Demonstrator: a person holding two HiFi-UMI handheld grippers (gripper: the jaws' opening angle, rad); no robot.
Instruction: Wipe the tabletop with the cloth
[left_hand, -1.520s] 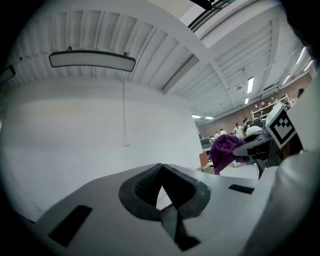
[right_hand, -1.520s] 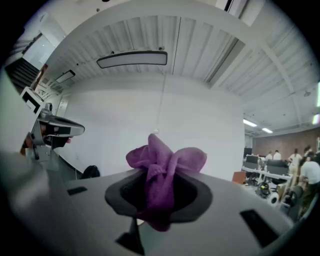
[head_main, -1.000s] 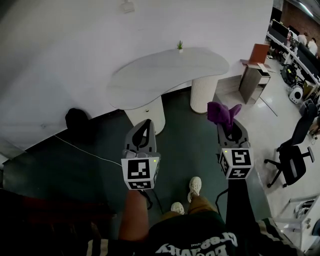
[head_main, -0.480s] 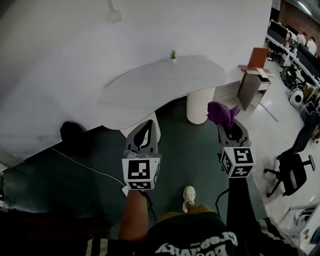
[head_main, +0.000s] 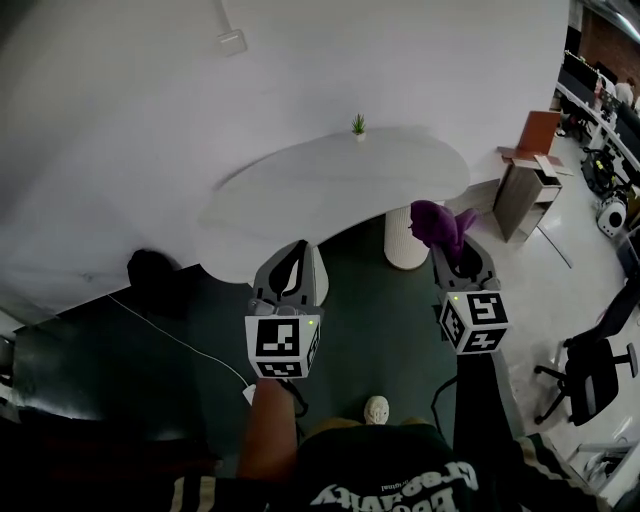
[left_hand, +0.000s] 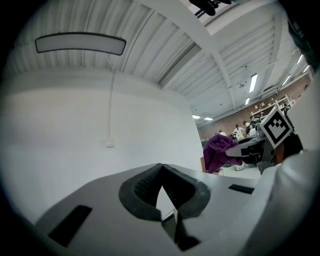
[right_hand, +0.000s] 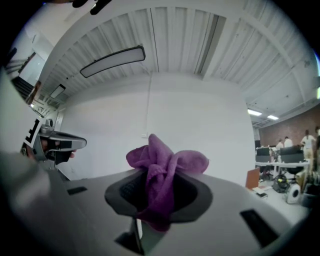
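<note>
table (head_main: 330, 185): ahead of both grippers and not yet under them. It sits lower and closer in the head view than a second ago, so the person is walking up to it. The top looks bare apart from the plant.
floor (head_main: 370, 300): dark green stretch below and between the grippers. One shoe (head_main: 376, 408) shows behind them where there were two a second ago, which fits a mid-stride step.
left gripper (head_main: 293, 262): jaws pressed together at the tips with nothing between them. It is held level beside the right one, same pose as before.
right gripper (head_main: 458, 250): jaws pinching the cloth, grip unchanged. It is carried in the air short of the table edge.
cloth (head_main: 438, 222): purple, bunched up and sticking out past the right jaw tips, clear of any surface. It is not touching the table.
plant (head_main: 358, 124): small pot at the table's far edge, well beyond the left gripper.
status: approach only, no wiping started. My read of what comes next is to close the gap, lower the right gripper until the cloth meets the near edge, then sweep.
risk: the cloth is wadded, so the contact patch will likely be small. The far strokes need to steer clear of the plant.
</note>
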